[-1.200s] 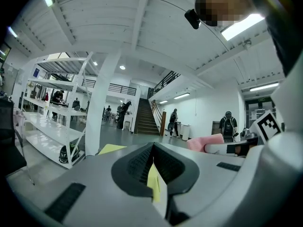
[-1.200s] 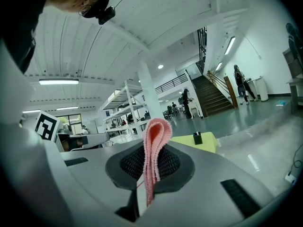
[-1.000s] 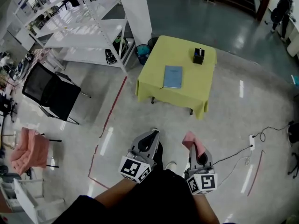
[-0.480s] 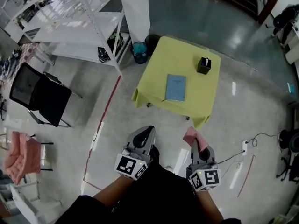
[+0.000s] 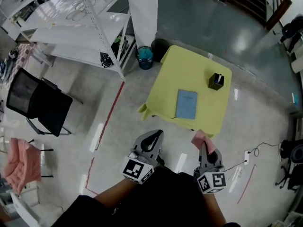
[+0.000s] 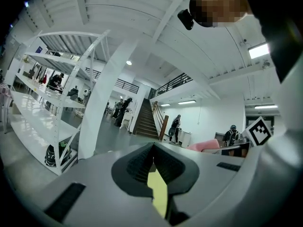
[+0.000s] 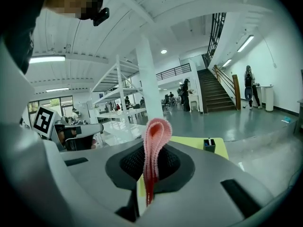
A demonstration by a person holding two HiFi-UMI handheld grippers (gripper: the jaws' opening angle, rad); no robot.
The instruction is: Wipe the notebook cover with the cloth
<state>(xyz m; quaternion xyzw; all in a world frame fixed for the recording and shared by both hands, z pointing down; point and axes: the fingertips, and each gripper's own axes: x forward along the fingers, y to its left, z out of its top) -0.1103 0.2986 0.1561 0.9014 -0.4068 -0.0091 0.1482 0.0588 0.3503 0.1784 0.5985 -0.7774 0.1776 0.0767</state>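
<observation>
The person has walked closer over the last second: the yellow-draped table [image 5: 189, 65] now sits nearer in the head view, just beyond the two grippers, where before it lay well ahead. The blue notebook [image 5: 186, 104] lies closed and flat on the near half of that table, with a small black pen holder [image 5: 217, 81] well apart towards the far right corner. The right gripper [image 5: 203, 145] is clamped on a folded pink cloth [image 7: 155, 135], whose loop stands up above the jaw tips (its own view shows the fold pinched between the pads). The left gripper [image 5: 152, 136] is clenched with nothing in it; only the yellow of the table shows through the slit below its touching tips. Both are held low by the body, short of the table. So the approach looks nearly over, but wiping has not begun. The cloth is not yet over the cover, and I judge the next need is to bring the right gripper forward and down onto the notebook.
</observation>
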